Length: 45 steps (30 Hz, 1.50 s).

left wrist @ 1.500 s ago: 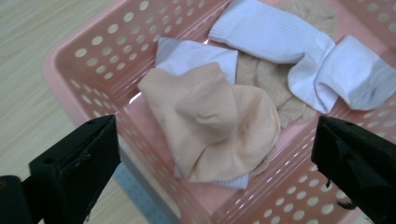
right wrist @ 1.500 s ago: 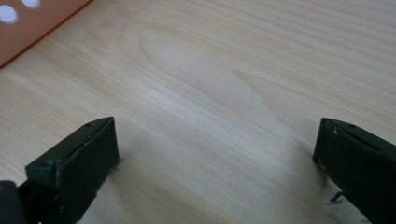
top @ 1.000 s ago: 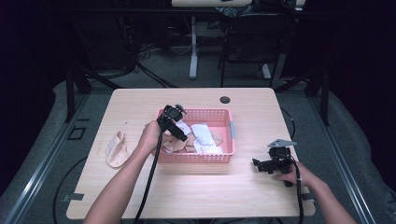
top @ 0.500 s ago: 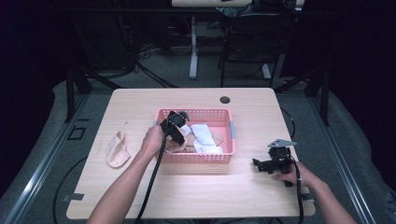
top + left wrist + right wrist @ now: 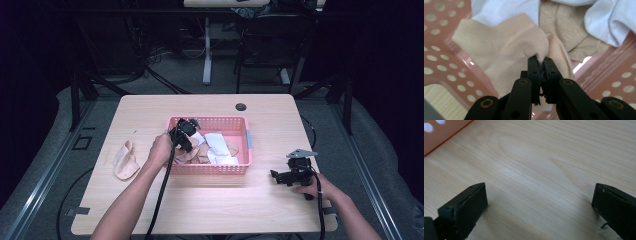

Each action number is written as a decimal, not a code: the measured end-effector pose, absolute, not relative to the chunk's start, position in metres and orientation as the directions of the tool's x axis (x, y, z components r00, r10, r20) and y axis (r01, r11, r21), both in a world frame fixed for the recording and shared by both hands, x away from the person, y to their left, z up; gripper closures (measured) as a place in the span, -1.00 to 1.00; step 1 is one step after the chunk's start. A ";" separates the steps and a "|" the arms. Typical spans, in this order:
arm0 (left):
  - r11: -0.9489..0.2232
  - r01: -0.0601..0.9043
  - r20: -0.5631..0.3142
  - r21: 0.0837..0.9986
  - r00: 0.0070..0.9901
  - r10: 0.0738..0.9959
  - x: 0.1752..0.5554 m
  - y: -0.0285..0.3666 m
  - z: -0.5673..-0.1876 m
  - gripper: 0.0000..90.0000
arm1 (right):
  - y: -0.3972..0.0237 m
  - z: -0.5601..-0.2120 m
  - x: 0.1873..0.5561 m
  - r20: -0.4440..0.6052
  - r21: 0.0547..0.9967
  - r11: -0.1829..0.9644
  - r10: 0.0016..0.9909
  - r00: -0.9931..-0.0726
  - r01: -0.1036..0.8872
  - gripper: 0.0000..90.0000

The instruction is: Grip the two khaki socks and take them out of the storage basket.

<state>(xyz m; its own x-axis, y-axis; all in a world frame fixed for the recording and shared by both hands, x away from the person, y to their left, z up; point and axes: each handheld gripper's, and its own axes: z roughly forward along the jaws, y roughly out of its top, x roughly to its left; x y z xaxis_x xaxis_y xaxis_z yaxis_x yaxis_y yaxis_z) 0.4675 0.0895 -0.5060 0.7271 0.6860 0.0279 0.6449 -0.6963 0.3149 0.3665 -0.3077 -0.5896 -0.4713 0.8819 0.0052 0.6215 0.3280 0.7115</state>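
Note:
A pink perforated basket (image 5: 240, 169) in the middle of the table holds beige and white socks. My left gripper (image 5: 186, 144) reaches down into its left end. Its jaws have just been closing, and in the left gripper view they (image 5: 541, 62) pinch a fold of a beige sock (image 5: 506, 52). White socks (image 5: 609, 20) and a darker beige sock (image 5: 564, 30) lie just beyond. My right gripper (image 5: 278, 175) rests on the table to the right of the basket; its jaws (image 5: 539, 202) stand wide open over bare wood with nothing between them.
Another beige sock (image 5: 124, 161) lies on the table left of the basket. A black round grommet (image 5: 241, 107) sits near the far edge. Cables trail from both grippers toward the near edge. A corner of the basket (image 5: 439, 135) shows in the right gripper view.
My left gripper has dropped from above the basket's left rim down into the basket and closed on a beige sock. The right gripper has stayed put.

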 end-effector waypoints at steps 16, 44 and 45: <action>-0.667 0.625 0.049 0.405 0.713 0.699 0.464 0.112 -0.468 0.95 | -0.308 -0.590 0.367 0.004 0.711 0.329 0.882 -0.471 0.622 -1.00; -0.651 0.546 0.062 0.527 0.739 0.671 0.457 0.116 -0.373 0.96 | -0.308 -0.590 0.367 0.004 0.712 0.328 0.882 -0.471 0.621 -1.00; -0.652 0.544 0.066 0.529 0.739 0.670 0.456 0.116 -0.369 0.96 | -0.308 -0.590 0.367 0.004 0.711 0.328 0.882 -0.471 0.621 -1.00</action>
